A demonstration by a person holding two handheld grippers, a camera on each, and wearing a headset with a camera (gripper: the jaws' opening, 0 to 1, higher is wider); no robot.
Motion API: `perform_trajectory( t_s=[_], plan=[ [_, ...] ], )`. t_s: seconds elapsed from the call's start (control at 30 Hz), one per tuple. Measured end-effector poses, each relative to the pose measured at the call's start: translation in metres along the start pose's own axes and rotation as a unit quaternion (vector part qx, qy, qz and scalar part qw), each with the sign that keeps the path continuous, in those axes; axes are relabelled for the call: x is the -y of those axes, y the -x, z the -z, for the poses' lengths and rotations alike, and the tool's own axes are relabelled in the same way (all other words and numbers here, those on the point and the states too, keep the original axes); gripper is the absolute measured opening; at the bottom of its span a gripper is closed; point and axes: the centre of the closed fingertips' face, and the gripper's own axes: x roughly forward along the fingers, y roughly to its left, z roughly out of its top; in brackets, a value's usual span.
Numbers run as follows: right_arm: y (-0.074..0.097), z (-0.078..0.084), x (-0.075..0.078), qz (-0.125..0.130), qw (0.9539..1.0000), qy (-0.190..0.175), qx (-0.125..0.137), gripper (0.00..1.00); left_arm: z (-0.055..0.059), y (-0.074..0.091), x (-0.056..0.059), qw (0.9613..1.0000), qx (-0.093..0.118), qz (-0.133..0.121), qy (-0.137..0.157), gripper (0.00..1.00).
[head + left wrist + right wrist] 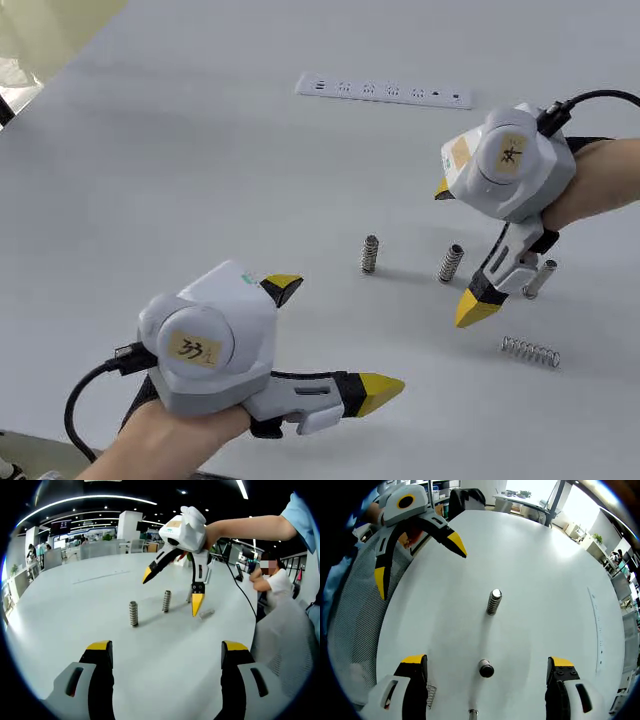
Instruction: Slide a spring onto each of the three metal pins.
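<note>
The left pin (370, 254) and middle pin (451, 263) are standing upright on the desk (200, 180), each wearing a coiled spring. The bare pin (540, 279) is standing beside them, and a loose spring (530, 351) is lying flat nearby.

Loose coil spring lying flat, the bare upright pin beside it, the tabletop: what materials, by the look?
Loose silvery coil spring: bare steel wire by the look, bright glints along the coils. Bare upright pin: smooth grey metal, probably steel, dull sheen. Pale grey tabletop: matte and even, maybe laminate; cannot tell for sure.
</note>
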Motion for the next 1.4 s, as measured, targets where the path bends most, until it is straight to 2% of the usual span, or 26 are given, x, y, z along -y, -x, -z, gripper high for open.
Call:
perform_trajectory(
  t_s=[0.13,0.2,0.33,0.47,0.6,0.87,1.17,1.27,1.4],
  plan=[
    [0.005,0.002,-0.001,0.009,0.9999,-0.010,0.010,0.99,-0.002,0.001,0.000,1.0000,-0.001,0.000,-0.003,0.88],
    [0.008,0.009,0.000,0.013,0.9997,-0.014,0.014,0.99,-0.002,0.001,-0.001,1.0000,-0.001,-0.001,-0.004,0.88],
    [0.018,0.008,-0.005,0.025,0.9988,-0.029,0.029,0.99,-0.006,0.002,-0.003,1.0000,0.000,-0.001,-0.009,0.88],
    [0.024,0.013,-0.009,0.039,0.9982,-0.035,0.029,0.99,-0.008,0.002,-0.004,0.9999,-0.001,-0.003,-0.013,0.88],
    [0.027,0.025,-0.008,0.044,0.9972,-0.048,0.036,0.99,-0.010,0.003,-0.006,0.9999,0.002,-0.006,-0.011,0.88],
    [0.041,0.046,-0.015,0.060,0.9945,-0.073,0.046,0.98,-0.011,0.003,-0.004,0.9998,-0.004,-0.001,-0.020,0.88],
    [0.053,0.060,-0.039,0.076,0.9911,-0.096,0.052,0.98,-0.013,0.000,0.000,0.9995,-0.009,0.008,-0.030,0.88],
    [0.058,0.068,-0.039,0.085,0.9888,-0.108,0.058,0.98,-0.012,-0.001,0.002,0.9994,-0.011,0.012,-0.032,0.88],
    [0.065,0.076,-0.049,0.091,0.9862,-0.123,0.061,0.99,-0.012,-0.001,0.003,0.9992,-0.014,0.014,-0.035,0.88]
  ],
)
